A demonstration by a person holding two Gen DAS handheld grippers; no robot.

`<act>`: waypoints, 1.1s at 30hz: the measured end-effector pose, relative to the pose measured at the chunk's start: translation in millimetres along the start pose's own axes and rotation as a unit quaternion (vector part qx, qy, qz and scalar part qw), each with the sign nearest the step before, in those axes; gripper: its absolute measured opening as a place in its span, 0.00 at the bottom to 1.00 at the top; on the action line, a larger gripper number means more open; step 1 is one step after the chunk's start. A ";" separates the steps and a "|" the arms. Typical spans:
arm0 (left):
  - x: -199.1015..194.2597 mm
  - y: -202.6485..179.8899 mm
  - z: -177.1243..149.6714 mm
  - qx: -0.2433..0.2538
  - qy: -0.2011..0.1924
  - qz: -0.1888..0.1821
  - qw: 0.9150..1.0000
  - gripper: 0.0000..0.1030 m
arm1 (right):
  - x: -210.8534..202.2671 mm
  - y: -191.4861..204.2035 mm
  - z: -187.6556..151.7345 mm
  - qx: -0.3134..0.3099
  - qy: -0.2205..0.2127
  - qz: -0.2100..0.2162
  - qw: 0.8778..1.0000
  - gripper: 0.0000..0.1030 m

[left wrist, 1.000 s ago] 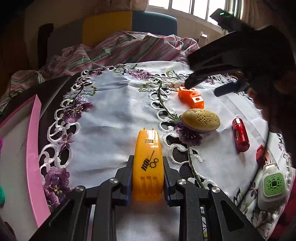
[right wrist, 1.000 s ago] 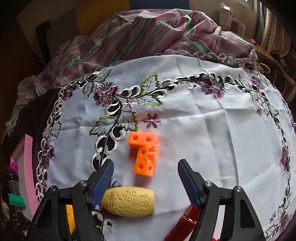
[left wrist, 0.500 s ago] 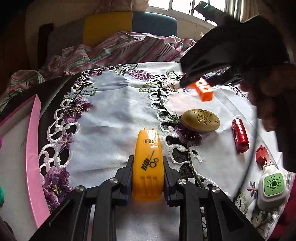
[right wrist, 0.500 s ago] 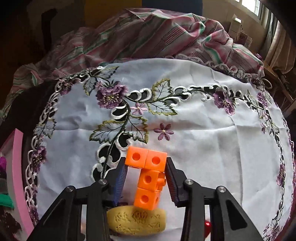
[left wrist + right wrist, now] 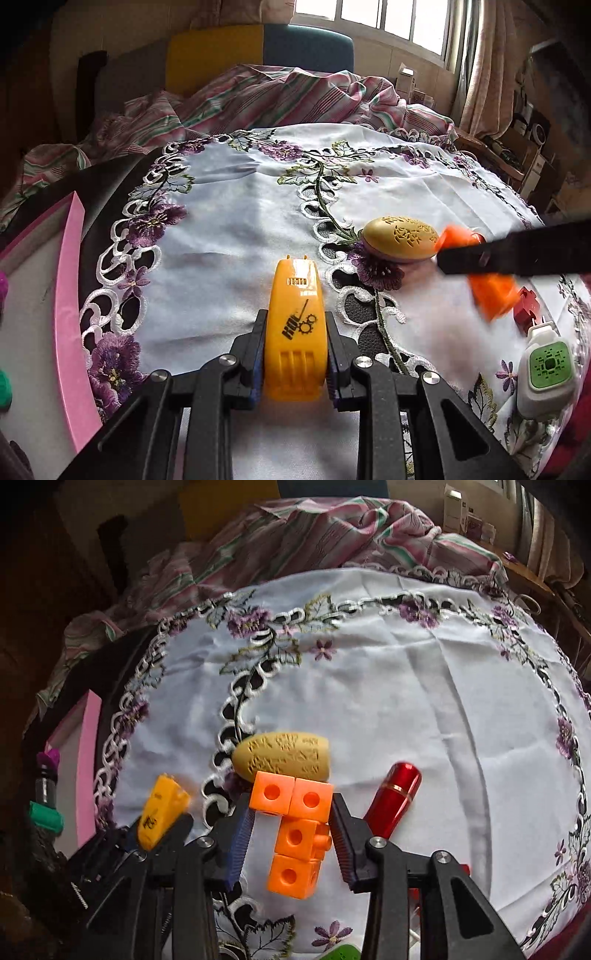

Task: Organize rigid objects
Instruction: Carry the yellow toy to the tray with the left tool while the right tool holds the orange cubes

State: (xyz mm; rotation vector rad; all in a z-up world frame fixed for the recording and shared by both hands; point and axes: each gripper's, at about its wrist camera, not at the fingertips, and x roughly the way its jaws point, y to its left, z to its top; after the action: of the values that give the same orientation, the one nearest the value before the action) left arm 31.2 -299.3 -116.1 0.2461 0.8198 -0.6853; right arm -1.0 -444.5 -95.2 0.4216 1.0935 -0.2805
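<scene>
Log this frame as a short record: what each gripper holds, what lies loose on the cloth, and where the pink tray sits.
left gripper: shut on the yellow clip
right gripper: shut on the orange cube block, held above the cloth
loose on cloth: gold oval case, red cylinder, green-and-white device, small red piece
surface: white embroidered tablecloth
pink tray: at the left edge, beside the cloth

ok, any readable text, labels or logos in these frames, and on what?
"HDL" beside a gear logo, roughly read: black print on the yellow case held in the left gripper.
Raised pattern on the tan oval piece: not legible as text.
Shelf boxes: too small.
</scene>
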 end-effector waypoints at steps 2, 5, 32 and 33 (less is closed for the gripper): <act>0.4 -0.4 0.0 0.002 0.000 0.002 1.000 0.26 | 13.1 2.8 -4.1 -0.011 0.021 -0.016 1.000 0.40; 0.2 -2.2 -0.3 0.005 0.000 0.006 1.000 0.26 | 23.1 7.3 -5.5 -0.035 0.033 -0.031 0.998 0.40; -119.1 68.1 11.7 -0.056 -0.036 0.050 0.997 0.25 | 26.0 14.7 -3.2 -0.090 0.016 -0.047 0.995 0.40; -124.0 80.6 10.5 -0.067 -0.035 0.065 0.995 0.26 | 25.9 14.8 -3.1 -0.092 0.015 -0.048 0.994 0.40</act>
State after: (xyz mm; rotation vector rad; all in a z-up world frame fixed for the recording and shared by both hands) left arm 29.5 -185.1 -21.5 0.1512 0.7724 -0.5120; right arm 14.1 -430.2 -116.9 0.2093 1.1596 -0.2554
